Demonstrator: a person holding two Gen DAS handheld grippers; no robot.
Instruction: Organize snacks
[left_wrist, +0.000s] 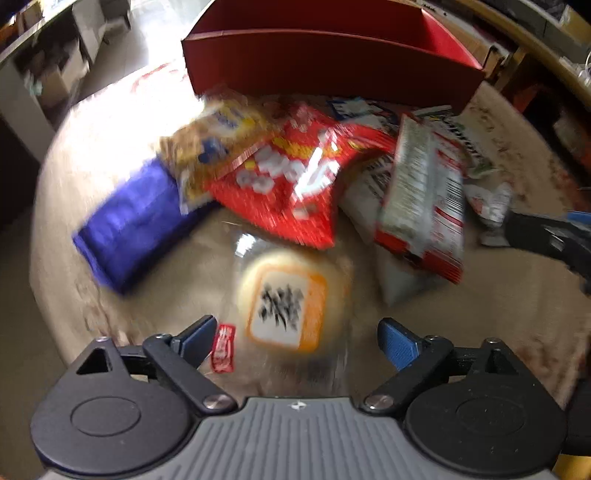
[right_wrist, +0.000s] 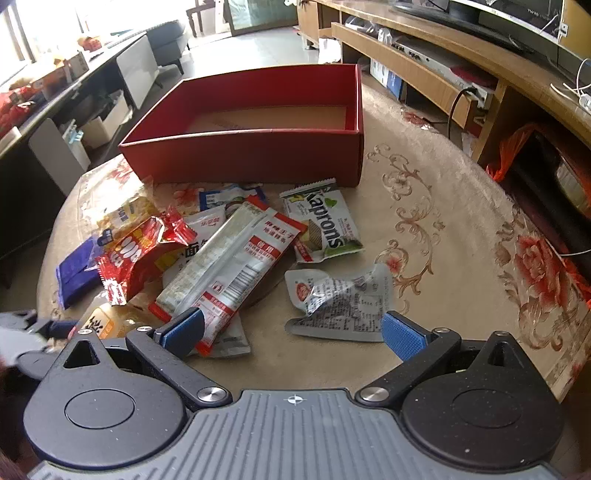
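My left gripper (left_wrist: 297, 338) points steeply down and stands open over a round bun in a clear wrapper with an orange label (left_wrist: 286, 306); the blue pads are apart from it on both sides. My right gripper (right_wrist: 293, 332) is open too, low over the cloth. Its left finger lies over the near end of a long red-and-white packet (right_wrist: 229, 266), and a crumpled silver packet (right_wrist: 340, 302) sits by its right finger. The red cardboard box (right_wrist: 240, 155) stands empty behind the snack pile, also in the left wrist view (left_wrist: 332, 62).
The pile holds a blue packet (left_wrist: 133, 225), a red bag (left_wrist: 291, 177), a yellow bag (left_wrist: 214, 144), a Kaprons wafer pack (right_wrist: 325, 225) and a small red candy (left_wrist: 223, 347). All lie on a round table with a floral cloth (right_wrist: 443, 240). A wooden TV cabinet (right_wrist: 443, 48) is beyond.
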